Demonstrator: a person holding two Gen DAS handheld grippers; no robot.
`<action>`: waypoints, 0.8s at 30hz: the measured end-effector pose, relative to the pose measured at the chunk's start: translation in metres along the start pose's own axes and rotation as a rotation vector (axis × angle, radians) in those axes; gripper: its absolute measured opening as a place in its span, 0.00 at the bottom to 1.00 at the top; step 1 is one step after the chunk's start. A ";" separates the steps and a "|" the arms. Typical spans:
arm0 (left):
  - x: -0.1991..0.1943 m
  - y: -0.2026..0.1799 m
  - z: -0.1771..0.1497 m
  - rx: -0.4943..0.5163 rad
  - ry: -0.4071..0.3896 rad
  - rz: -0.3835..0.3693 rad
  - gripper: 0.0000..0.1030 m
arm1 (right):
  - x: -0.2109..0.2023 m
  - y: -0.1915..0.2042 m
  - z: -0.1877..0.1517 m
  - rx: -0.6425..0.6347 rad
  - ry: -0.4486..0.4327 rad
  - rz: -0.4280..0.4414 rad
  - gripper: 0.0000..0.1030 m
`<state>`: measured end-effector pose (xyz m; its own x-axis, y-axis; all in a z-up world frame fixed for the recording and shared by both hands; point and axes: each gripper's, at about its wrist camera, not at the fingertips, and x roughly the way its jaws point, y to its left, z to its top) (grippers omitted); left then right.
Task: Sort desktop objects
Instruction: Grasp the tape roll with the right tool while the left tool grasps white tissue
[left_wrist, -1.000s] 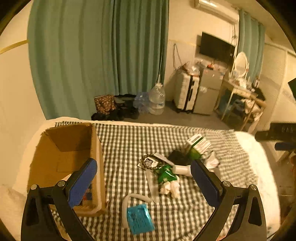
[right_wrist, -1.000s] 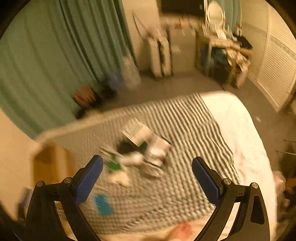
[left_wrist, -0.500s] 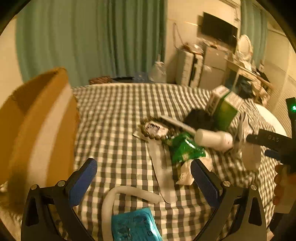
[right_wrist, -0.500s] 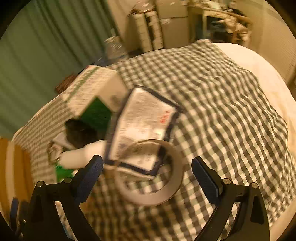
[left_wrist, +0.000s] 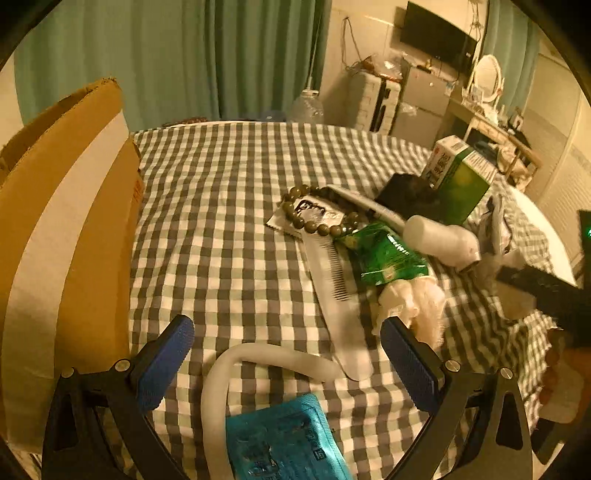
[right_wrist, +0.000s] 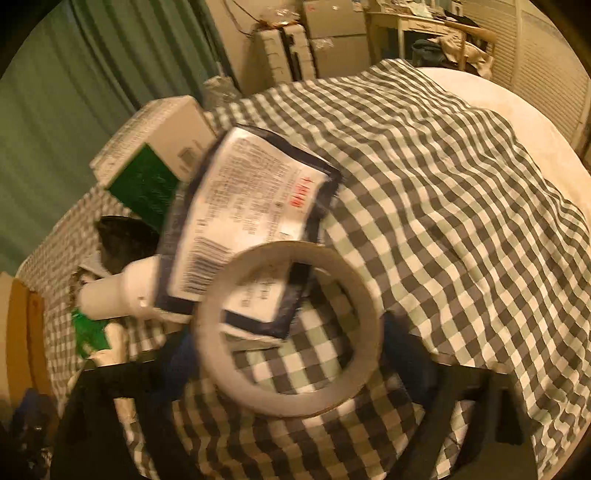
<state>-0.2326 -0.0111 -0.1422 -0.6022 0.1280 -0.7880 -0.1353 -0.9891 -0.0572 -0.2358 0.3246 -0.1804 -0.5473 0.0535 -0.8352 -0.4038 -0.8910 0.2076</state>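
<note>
The cardboard box (left_wrist: 66, 236) now looms at nine o'clock as the left gripper (left_wrist: 288, 363), fingers apart and empty, drops low over the checked surface (left_wrist: 229, 206). The right gripper (right_wrist: 288, 350) has closed in on the tape roll (right_wrist: 288, 328); blur hides its fingers' state. A pickup looks imminent.

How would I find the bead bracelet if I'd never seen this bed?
Look at the checkered cloth, then the pile of clutter right of the cardboard box. At the pile's near-left edge, the bead bracelet loops over a small printed packet; it's the only ring of round olive-brown beads.
</note>
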 end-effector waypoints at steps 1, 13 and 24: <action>-0.001 -0.002 0.001 0.005 -0.008 0.008 1.00 | 0.001 0.003 -0.002 -0.007 -0.012 -0.009 0.80; 0.013 -0.078 0.004 0.105 -0.097 -0.174 0.98 | -0.029 0.006 0.005 0.012 -0.114 -0.017 0.80; 0.046 -0.098 -0.006 0.237 -0.009 -0.163 0.19 | -0.031 0.017 0.010 -0.075 -0.145 -0.043 0.80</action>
<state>-0.2429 0.0911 -0.1766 -0.5643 0.2853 -0.7747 -0.4100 -0.9114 -0.0370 -0.2331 0.3120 -0.1454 -0.6328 0.1518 -0.7593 -0.3765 -0.9172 0.1304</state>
